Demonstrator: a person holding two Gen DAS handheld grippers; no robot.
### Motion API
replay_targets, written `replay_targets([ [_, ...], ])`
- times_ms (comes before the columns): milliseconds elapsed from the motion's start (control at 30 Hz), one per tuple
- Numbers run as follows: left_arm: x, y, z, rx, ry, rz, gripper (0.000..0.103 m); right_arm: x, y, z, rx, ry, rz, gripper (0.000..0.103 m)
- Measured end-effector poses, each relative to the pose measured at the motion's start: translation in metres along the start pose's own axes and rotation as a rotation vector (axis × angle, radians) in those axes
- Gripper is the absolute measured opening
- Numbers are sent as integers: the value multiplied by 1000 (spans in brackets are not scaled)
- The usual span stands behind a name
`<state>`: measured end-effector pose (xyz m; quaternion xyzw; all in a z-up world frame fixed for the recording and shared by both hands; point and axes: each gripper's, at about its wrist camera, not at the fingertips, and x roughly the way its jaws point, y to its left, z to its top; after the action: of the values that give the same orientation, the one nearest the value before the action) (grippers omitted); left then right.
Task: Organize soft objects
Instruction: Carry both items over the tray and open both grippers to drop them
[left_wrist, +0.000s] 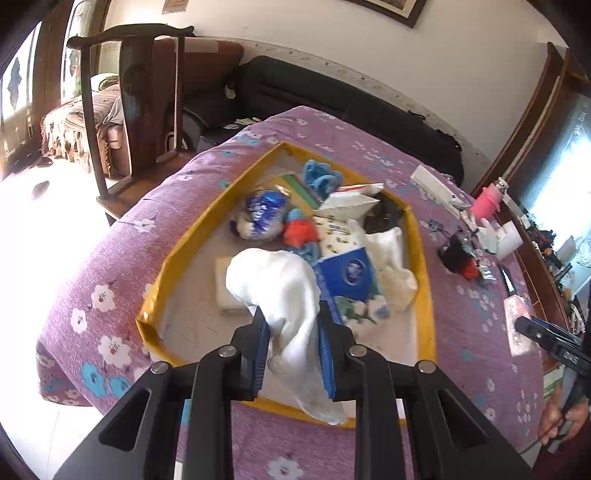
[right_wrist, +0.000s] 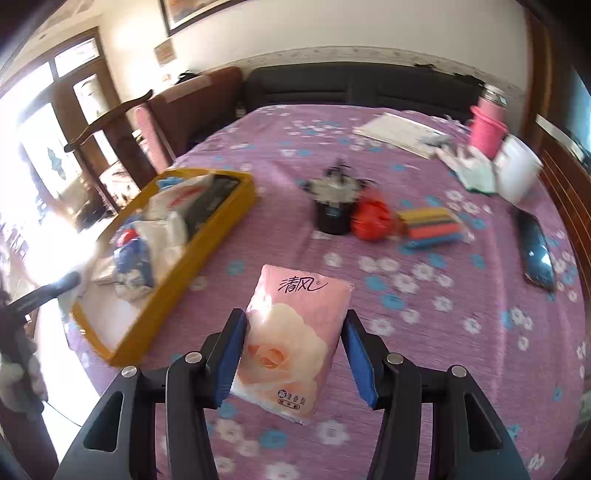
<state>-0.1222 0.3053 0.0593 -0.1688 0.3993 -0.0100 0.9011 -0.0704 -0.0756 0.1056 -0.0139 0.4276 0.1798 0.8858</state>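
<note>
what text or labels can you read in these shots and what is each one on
"清风" in dark script, on the pink tissue pack between the right gripper fingers.
Small badge print low on that pack: too small to read.
Round emblem on the blue packet in the yellow tray: blurred, unreadable.
Wall notice: unreadable.

The tabletop (right_wrist: 424, 206) wears a purple cloth with white and blue flowers. The tray (left_wrist: 424, 280) is yellow, the cloth (left_wrist: 280, 284) white, the tissue pack (right_wrist: 291, 339) pink with a pale rose, the cup (right_wrist: 485, 129) pink.
</note>
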Motion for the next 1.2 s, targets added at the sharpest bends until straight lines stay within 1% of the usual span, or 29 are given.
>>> replay_targets([
  [33,5,4,4,-3,6,9,25,2,11,2,-14,3,18,57],
  [133,21,21,14,-34,20,51,33,12,48,9,-63,19,71,57],
  [167,25,23,16,-43,23,55,43,16,61,11,-81,26,86,57],
  [200,29,27,18,-57,30,57,57,21,75,13,-105,33,99,57],
  [233,31,30,19,-70,34,53,60,25,87,13,-125,39,106,57],
  [267,28,31,19,-78,27,36,62,29,99,14,-146,45,116,57],
  [300,24,32,18,-82,17,8,66,34,113,15,-168,54,131,57],
  [367,14,33,16,-94,-6,-31,72,45,137,15,-206,79,167,57],
  [467,-9,37,12,-114,-55,-75,74,62,165,15,-243,119,219,57],
  [567,-33,44,6,-138,-122,-73,83,86,191,13,-273,169,254,57],
  [633,-48,48,2,-138,-158,-42,86,97,201,11,-284,188,251,58],
  [667,-52,49,0,-134,-169,-24,87,103,205,8,-292,193,248,60],
  [733,-58,50,-3,-117,-184,23,88,109,211,6,-303,188,231,61],
  [800,-60,47,-5,-93,-198,89,88,109,211,6,-302,175,229,64],
  [867,-61,43,-7,-76,-210,145,88,103,206,9,-288,153,238,68],
  [933,-60,35,-8,-50,-223,188,88,92,198,14,-282,118,216,72],
  [1067,-60,13,-11,32,-243,260,88,75,176,16,-259,69,182,74],
  [1200,-59,-16,-15,122,-245,296,89,61,146,12,-218,43,161,74],
])
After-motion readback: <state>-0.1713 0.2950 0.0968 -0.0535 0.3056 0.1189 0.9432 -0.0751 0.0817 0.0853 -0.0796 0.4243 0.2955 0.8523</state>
